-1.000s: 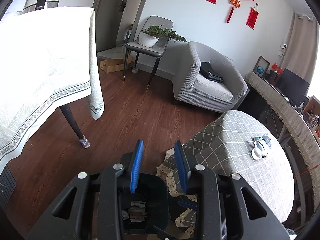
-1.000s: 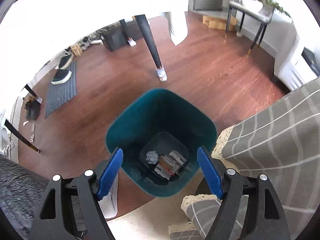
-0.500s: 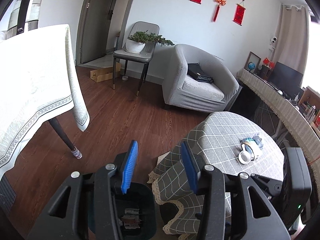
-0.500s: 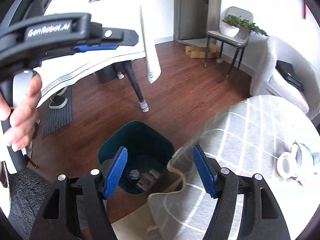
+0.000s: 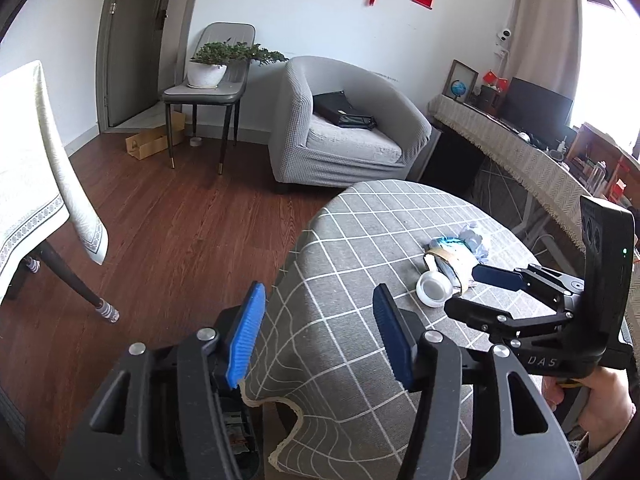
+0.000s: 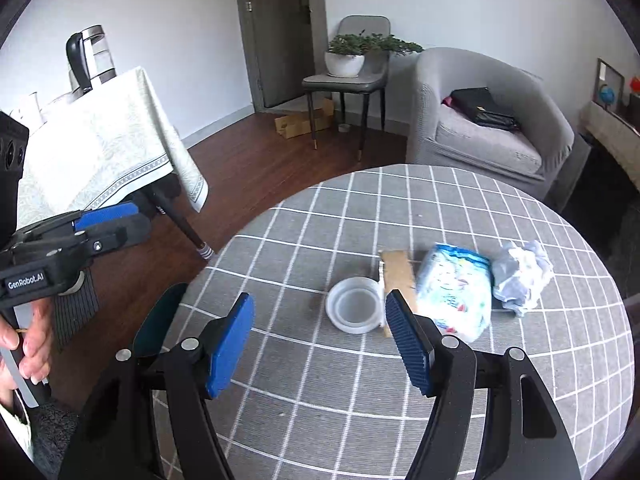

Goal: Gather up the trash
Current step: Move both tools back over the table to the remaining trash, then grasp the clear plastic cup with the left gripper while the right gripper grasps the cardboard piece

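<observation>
My right gripper (image 6: 320, 344) stood wide, empty; the left gripper (image 5: 320, 336) was opening, empty. Just ahead of my right fingertips lay a shallow white plastic lid (image 6: 354, 305) (light, stiff, slippery): take its rim.

Both wrist views are bright and lit by daylight. In the left wrist view the light enters from the window (image 5: 608, 52) at the upper right edge, which is overexposed to plain white and washes out the beige curtain (image 5: 540, 20) beside it. The white wall (image 5: 320, 20) is evenly lit, and the shadows on the dark brown wooden floor (image 5: 180, 220) are soft. The round table with the grey checked cloth (image 6: 400, 380) appears sharp, without motion blur. The fisheye lens bends straight lines strongly near the edges, for example the grey door frame (image 5: 104, 60), and black vignette fills all the corners. The cream tablecloth (image 6: 92, 148) looks slightly overexposed.
</observation>
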Action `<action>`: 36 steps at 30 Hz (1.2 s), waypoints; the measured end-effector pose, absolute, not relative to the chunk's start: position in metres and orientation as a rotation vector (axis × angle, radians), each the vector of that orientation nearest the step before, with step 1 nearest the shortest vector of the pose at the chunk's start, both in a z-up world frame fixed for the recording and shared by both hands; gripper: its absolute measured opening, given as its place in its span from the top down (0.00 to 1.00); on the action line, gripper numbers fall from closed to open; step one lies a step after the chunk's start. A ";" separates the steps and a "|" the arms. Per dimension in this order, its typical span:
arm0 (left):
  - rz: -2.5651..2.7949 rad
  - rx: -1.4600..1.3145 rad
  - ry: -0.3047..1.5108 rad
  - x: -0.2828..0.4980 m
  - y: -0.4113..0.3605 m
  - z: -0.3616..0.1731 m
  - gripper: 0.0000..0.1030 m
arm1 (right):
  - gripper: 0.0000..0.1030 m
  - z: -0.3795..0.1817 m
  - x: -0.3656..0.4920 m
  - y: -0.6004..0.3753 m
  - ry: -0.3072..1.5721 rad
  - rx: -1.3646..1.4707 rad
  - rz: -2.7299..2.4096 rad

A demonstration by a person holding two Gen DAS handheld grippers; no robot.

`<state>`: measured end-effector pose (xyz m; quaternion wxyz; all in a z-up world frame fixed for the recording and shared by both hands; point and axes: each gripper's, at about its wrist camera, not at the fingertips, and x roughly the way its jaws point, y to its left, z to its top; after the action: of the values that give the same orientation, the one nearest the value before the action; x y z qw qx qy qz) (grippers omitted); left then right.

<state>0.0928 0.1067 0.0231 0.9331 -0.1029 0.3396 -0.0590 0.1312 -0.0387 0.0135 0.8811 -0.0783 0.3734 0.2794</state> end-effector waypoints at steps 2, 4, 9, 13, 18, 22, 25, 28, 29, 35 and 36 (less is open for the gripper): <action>-0.135 -0.201 0.709 0.100 0.096 0.019 0.43 | 0.35 0.011 0.135 -0.051 0.782 -0.156 0.558; -0.155 -0.186 0.726 0.108 0.085 0.014 0.41 | 0.37 0.009 0.138 -0.060 0.784 -0.153 0.538; -0.201 -0.155 0.758 0.122 0.064 0.003 0.41 | 0.48 0.001 0.150 -0.069 0.809 -0.137 0.521; -0.233 -0.150 0.781 0.129 0.052 -0.004 0.41 | 0.54 -0.004 0.162 -0.069 0.830 -0.117 0.525; -0.280 -0.126 0.824 0.134 0.036 -0.015 0.41 | 0.71 -0.009 0.165 -0.065 0.829 -0.139 0.522; -0.299 -0.092 0.846 0.133 0.024 -0.021 0.41 | 0.78 -0.007 0.164 -0.071 0.829 -0.097 0.553; -0.318 -0.077 0.839 0.131 0.017 -0.020 0.40 | 0.80 -0.003 0.161 -0.079 0.824 -0.063 0.583; -0.352 -0.073 0.829 0.128 0.007 -0.018 0.38 | 0.80 -0.002 0.160 -0.087 0.830 -0.037 0.595; -0.358 -0.066 0.829 0.129 0.002 -0.017 0.38 | 0.80 -0.002 0.160 -0.088 0.832 -0.034 0.599; -0.373 -0.038 0.835 0.135 -0.019 -0.020 0.38 | 0.80 0.001 0.157 -0.101 0.847 0.024 0.644; -0.374 -0.035 0.835 0.136 -0.021 -0.020 0.38 | 0.80 0.001 0.157 -0.104 0.853 0.039 0.656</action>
<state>0.1363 -0.0212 -0.0202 0.8970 -0.0171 0.4032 -0.1804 0.1566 -0.1038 0.0006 0.8587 0.0188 0.4060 0.3122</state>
